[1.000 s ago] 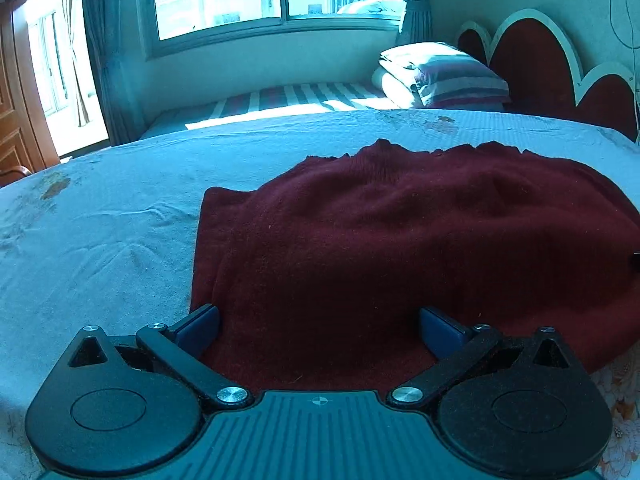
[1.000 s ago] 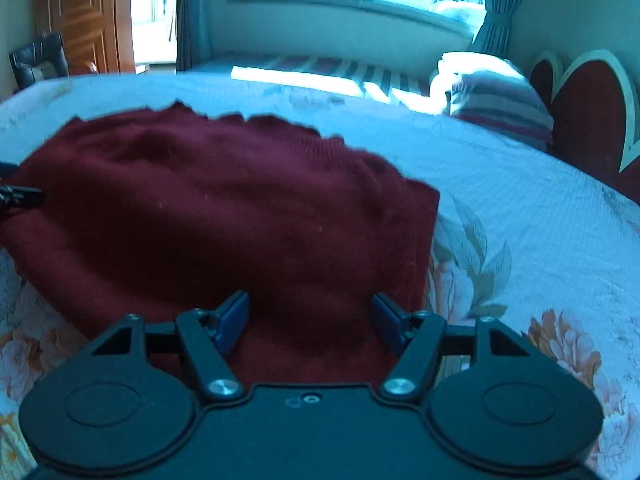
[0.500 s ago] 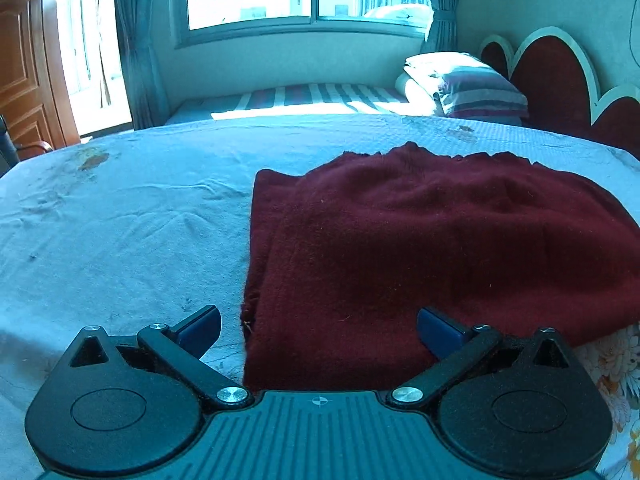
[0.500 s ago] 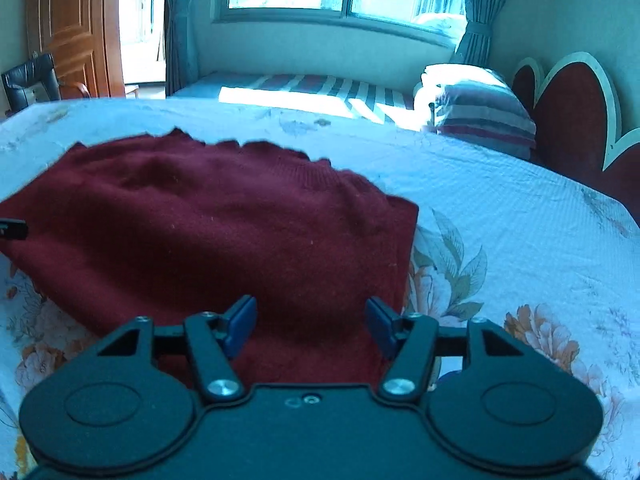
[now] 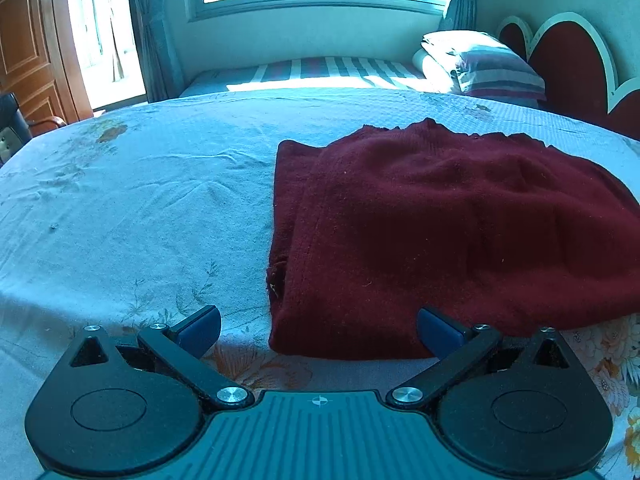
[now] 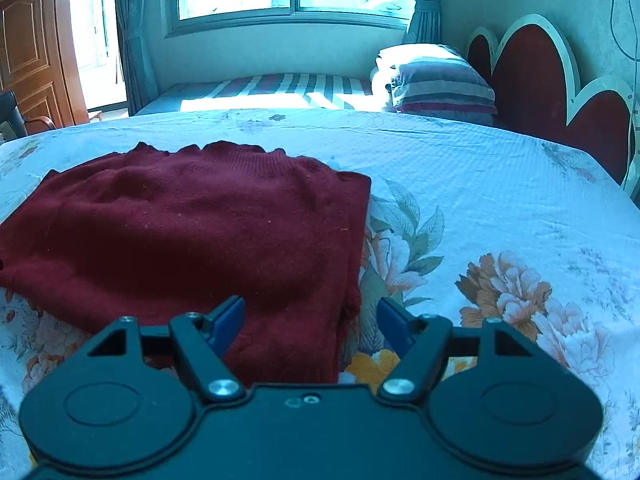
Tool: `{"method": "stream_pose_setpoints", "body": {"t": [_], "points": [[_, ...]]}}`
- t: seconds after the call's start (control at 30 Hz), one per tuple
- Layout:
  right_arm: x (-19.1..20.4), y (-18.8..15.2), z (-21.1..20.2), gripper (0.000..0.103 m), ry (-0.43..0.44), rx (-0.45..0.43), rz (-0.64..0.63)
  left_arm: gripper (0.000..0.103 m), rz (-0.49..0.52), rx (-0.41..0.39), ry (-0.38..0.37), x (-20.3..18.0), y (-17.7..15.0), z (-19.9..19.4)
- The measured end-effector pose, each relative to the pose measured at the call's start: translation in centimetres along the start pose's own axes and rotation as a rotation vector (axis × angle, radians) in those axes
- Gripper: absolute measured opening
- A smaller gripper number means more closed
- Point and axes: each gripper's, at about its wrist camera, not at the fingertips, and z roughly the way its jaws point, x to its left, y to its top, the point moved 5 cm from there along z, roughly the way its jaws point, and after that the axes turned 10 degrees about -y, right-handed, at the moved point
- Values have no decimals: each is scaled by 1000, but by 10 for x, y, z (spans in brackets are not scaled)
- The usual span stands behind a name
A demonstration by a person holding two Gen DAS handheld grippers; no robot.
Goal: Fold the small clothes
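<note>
A dark red knitted sweater [image 5: 440, 232] lies folded flat on the floral bedsheet [image 5: 140, 220]. My left gripper [image 5: 318, 330] is open at the sweater's near left corner, and its blue pads do not press on the fabric. In the right wrist view the same sweater [image 6: 192, 232] fills the left half. My right gripper [image 6: 311, 320] hovers over the sweater's near right corner. Its jaws are opening, with the sweater's edge between them but not pinched.
The bed runs back to a red scalloped headboard [image 6: 532, 80] on the right. A striped pillow [image 6: 436, 80] and a striped mattress [image 5: 320, 72] lie under the window. A wooden door [image 5: 28, 52] and a chair [image 5: 10, 124] stand at far left.
Both grippers have pulled back toward the sweater's near edge and outward to its corners, so more sheet shows. The sweater lies still. The right jaws narrowed a little, then widened again.
</note>
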Motion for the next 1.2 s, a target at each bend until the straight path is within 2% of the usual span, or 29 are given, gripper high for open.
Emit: {"method": "stream_pose_setpoints", "body": {"t": [0.1,0.23,0.3,0.37,0.47,0.53,0.73,0.83,0.9,1.03,1.07,1.1,1.17,1.2], "points": [[-2,1,-8,72,-7,-3,9,103,-57,-8,-40,2,-1,-10],[-1,7,-14,73,-6,-10,25,103,-22,-8,-63,-6,-5,-18],[-1,8,-16,73,-6,-13,25,103,-56,-11,-106,-8,-8,-21],[-1,8,-19,73,-5,-15,31,103,-176,-24,-188,-2,-12,-22],[-5,7,-24,74,-3,-14,52,103,-419,-65,-338,14,-22,-18],[-7,5,-27,75,-6,-11,61,103,-545,-96,-382,23,-29,-14],[-13,-5,-28,75,-8,8,73,103,-763,-162,-494,40,-37,0],[-15,-10,-26,75,-6,20,87,103,-811,-182,-521,44,-34,9],[-16,-12,-26,75,-5,25,89,96,-818,-190,-519,44,-30,15],[-19,-14,-23,75,-5,28,92,93,-831,-216,-557,44,-23,24],[-20,-14,-22,75,-5,29,96,80,-831,-212,-550,44,-21,27],[-22,-15,-21,75,-5,31,99,73,-838,-199,-538,43,-21,30],[-25,-15,-18,75,-8,37,102,72,-845,-204,-523,41,-19,30],[-26,-15,-17,75,-10,38,102,63,-842,-196,-495,40,-19,33]]}}
